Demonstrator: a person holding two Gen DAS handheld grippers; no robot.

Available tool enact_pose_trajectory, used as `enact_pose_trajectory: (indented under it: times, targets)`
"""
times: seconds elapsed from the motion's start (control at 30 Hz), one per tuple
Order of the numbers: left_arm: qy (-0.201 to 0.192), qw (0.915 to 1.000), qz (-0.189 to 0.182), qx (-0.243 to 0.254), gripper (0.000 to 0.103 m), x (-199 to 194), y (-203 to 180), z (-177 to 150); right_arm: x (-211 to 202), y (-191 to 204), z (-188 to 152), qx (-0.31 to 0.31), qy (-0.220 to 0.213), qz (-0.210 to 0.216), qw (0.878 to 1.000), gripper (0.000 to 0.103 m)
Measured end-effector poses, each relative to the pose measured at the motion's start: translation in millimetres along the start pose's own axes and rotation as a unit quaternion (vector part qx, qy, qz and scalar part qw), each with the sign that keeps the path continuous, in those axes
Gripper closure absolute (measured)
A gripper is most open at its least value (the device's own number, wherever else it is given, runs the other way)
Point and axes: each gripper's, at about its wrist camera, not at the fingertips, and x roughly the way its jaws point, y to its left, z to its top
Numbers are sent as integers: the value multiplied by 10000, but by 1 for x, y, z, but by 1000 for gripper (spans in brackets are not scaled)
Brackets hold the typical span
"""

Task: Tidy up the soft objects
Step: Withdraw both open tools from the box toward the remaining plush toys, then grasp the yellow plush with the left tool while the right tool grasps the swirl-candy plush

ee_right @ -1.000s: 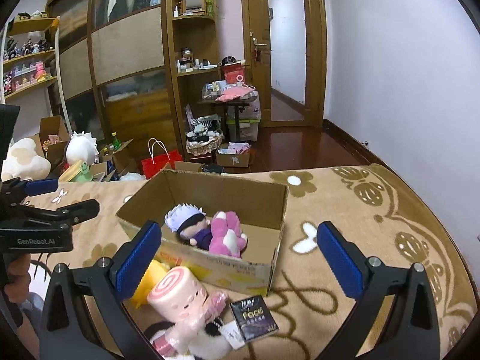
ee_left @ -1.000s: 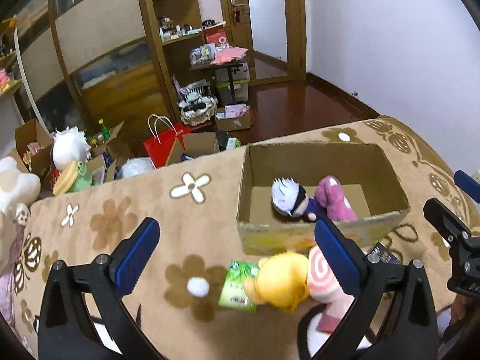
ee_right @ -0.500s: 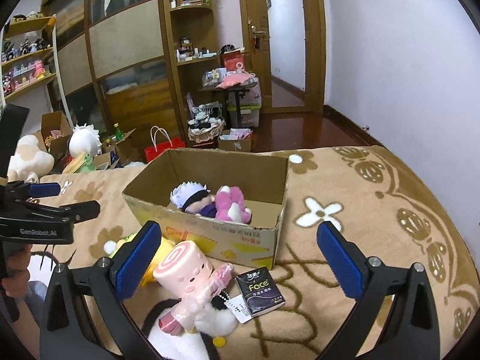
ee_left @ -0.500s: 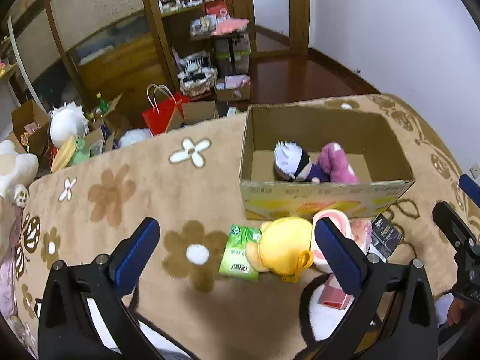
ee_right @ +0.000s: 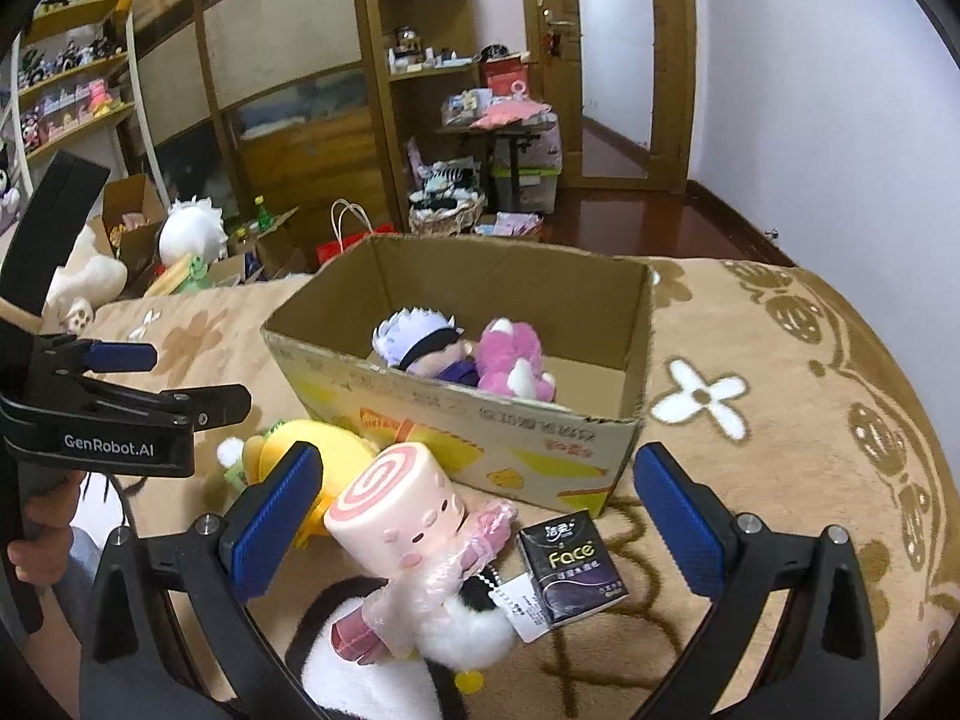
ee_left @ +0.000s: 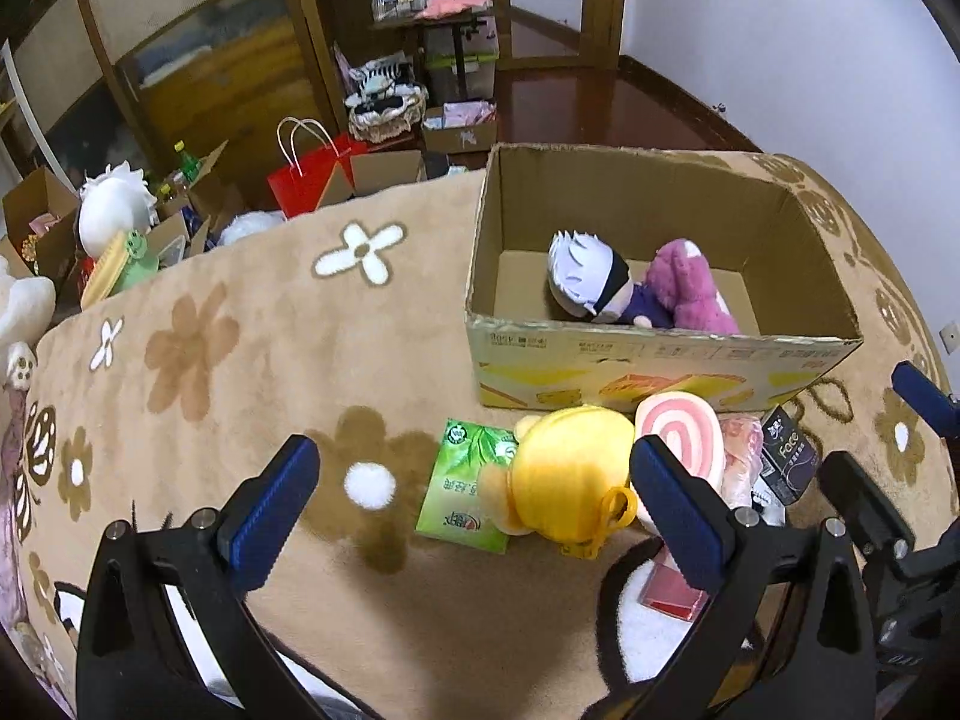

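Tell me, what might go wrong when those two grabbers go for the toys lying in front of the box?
The yellow plush lies partly on a green tissue pack, so the open left gripper might pinch both together.

The pink swirl-headed doll is pressed against the yellow plush and lies on a black-and-white plush; lifting one could drag its neighbours.

A black tissue pack and a paper tag sit close by the doll, so the open right gripper could snag them.
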Motion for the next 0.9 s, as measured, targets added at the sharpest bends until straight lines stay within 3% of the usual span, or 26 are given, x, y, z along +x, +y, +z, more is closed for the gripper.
enact_pose_trajectory:
  times: [0.73,0.9]
  targets:
    - [604,9976,-296,-161,1,53,-3,5,59,31,-20,-599,706,203,9955,0]
    - [696,9969,-354,-108,1,63,-6,5,71,37,-24,-712,888,353,9929,15]
